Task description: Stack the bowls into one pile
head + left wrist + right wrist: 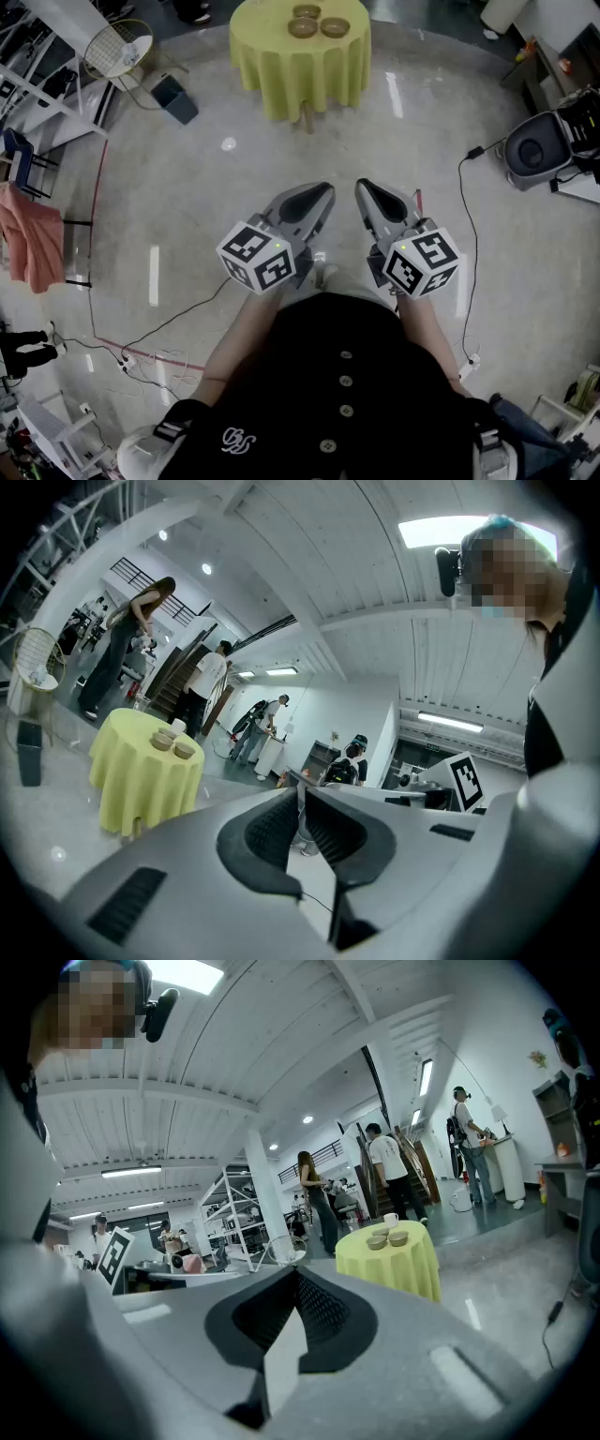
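Three brown bowls (302, 27) sit apart on a round table with a yellow-green cloth (300, 70), far ahead across the floor. The left gripper view shows the bowls (184, 750) on that table (141, 785), beside a white cup (178, 726). In the right gripper view the bowls (397, 1237) stand on the table (394, 1265). My left gripper (325, 190) (301, 794) and right gripper (362, 186) (294, 1272) are held side by side close to my body. Both are shut on nothing and well short of the table.
A wire fan (120, 47) and a dark box (174, 97) stand left of the table. A grey machine (534, 150) with a cable sits at the right, and more cables (141, 352) trail at the lower left. Several people (112, 649) stand beyond the table.
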`<action>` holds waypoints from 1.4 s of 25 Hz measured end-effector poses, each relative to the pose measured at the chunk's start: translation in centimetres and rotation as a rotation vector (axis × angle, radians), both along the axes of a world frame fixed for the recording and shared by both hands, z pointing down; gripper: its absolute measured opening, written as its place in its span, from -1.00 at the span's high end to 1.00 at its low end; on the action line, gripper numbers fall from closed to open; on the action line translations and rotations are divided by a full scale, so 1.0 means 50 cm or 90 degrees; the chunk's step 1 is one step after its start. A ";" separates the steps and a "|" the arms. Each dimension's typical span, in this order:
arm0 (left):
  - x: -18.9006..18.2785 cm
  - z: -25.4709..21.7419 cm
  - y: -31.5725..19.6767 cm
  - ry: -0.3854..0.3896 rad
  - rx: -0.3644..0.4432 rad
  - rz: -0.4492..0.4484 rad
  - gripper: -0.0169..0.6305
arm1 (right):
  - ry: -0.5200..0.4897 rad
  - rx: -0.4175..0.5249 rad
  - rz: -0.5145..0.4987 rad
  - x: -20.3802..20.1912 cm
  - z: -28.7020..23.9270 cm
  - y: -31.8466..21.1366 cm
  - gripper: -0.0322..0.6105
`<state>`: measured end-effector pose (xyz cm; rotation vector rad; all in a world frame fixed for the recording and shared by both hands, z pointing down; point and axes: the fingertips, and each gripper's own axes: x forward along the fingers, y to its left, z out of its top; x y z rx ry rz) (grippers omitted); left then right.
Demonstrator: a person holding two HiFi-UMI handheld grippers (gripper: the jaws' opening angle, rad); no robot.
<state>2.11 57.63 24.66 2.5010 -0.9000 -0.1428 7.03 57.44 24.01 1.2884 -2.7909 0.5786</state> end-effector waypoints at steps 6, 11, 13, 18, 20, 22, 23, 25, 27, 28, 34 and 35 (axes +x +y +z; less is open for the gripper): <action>0.009 -0.004 0.001 0.004 -0.002 0.008 0.85 | 0.002 -0.003 0.006 0.007 0.006 -0.004 0.89; 0.025 0.010 -0.002 0.015 -0.013 0.018 0.85 | -0.001 0.005 0.013 0.017 0.008 -0.016 0.89; 0.029 0.014 -0.007 0.013 -0.014 0.019 0.85 | 0.000 0.003 0.011 0.016 0.013 -0.020 0.89; 0.031 0.011 -0.015 0.015 -0.014 0.017 0.85 | 0.007 -0.001 0.007 0.013 0.018 -0.020 0.89; 0.030 0.008 -0.013 0.018 -0.014 0.015 0.85 | 0.010 -0.002 0.007 0.013 0.017 -0.017 0.89; 0.030 0.006 -0.015 0.019 -0.015 0.012 0.85 | 0.014 -0.001 0.008 0.016 0.017 -0.019 0.89; 0.030 0.006 -0.016 0.019 -0.015 0.011 0.85 | 0.014 -0.001 0.009 0.018 0.017 -0.021 0.89; 0.034 0.006 -0.020 0.019 -0.015 0.009 0.85 | 0.013 -0.002 0.007 0.021 0.018 -0.025 0.89; 0.040 0.009 -0.028 0.018 -0.013 0.007 0.85 | 0.010 0.001 0.000 0.023 0.021 -0.031 0.89; 0.043 0.009 -0.032 0.018 -0.012 0.005 0.85 | 0.009 0.004 -0.003 0.023 0.022 -0.034 0.89; 0.060 0.013 -0.046 0.014 -0.010 -0.004 0.85 | -0.006 0.009 -0.007 0.037 0.021 -0.048 0.89; 0.063 0.016 -0.045 0.015 -0.013 -0.006 0.85 | -0.008 0.007 -0.008 0.041 0.022 -0.047 0.89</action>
